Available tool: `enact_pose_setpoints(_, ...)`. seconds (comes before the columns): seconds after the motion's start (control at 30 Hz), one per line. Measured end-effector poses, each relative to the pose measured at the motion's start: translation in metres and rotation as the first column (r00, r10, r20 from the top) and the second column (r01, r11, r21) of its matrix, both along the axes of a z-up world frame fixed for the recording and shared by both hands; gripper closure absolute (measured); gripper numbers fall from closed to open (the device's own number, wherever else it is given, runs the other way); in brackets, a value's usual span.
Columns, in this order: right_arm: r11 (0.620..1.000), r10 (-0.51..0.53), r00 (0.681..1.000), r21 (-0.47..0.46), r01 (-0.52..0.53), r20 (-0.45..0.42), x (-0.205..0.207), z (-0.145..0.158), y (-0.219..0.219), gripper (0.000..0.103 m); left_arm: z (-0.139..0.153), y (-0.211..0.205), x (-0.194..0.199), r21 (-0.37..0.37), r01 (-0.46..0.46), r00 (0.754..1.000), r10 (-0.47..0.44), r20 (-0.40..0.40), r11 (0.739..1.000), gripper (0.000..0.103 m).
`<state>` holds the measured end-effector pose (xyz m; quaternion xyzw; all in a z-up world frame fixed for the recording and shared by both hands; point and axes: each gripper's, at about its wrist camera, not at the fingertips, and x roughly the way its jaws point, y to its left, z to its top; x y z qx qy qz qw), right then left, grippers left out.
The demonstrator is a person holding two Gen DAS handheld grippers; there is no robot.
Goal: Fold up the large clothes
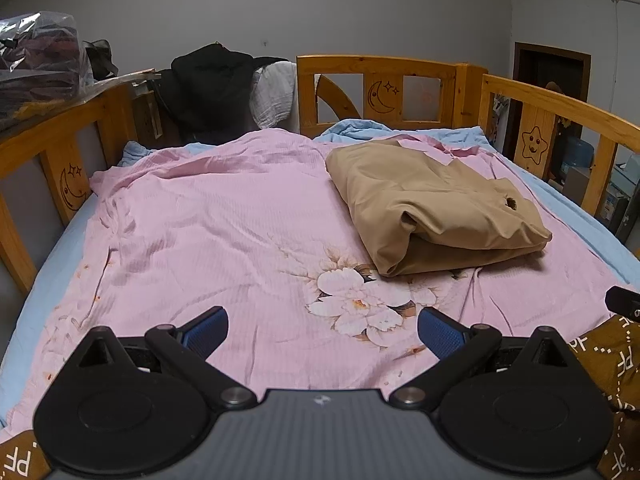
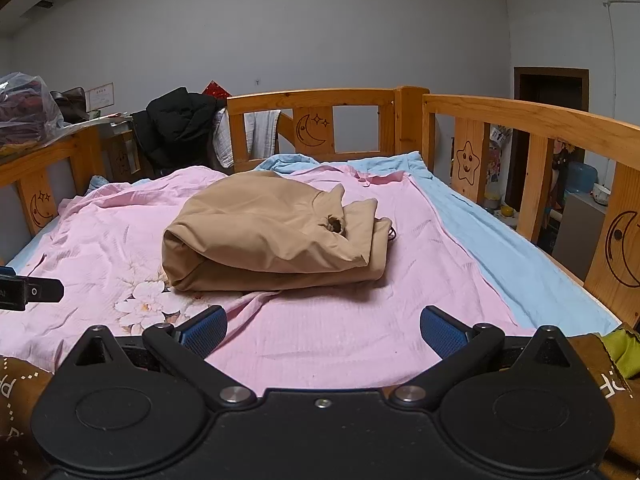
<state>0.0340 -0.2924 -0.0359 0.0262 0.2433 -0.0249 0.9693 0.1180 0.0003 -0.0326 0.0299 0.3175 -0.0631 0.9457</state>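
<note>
Smooth matt tan cloth garment (image 2: 276, 236), wrinkled pink cotton sheet (image 1: 208, 220), glossy varnished wood rail (image 2: 520, 114)

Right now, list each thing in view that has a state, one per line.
Tan garment: folded into a bundle, lying on the pink sheet.
Pink sheet: spread over the bed, wrinkled.
Blue sheet: under the pink one, showing at the edges.
Black jacket: draped over the bed rail.
Left gripper: open, holding nothing.
Right gripper: open, holding nothing.
Doorway: dark; whether open, cannot tell.
</note>
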Motion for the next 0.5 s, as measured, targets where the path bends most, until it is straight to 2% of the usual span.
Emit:
enact_pose_setpoints(0.27, 1.0, 0.002, 1.0, 0.002, -0.002, -0.013, 0.002, -0.005, 0.002, 0.001, -0.004, 0.003, 0.005, -0.035, -0.032, 0.997, 0.03, -0.064, 0.999, 0.001)
enact_pose_setpoints(0.5, 1.0, 0.004, 0.999, 0.006, -0.004, -0.034, 0.006, -0.012, 0.003, 0.001, -0.008, 0.004, 0.009, -0.037, -0.06, 0.995, 0.057, -0.082, 0.997, 0.001)
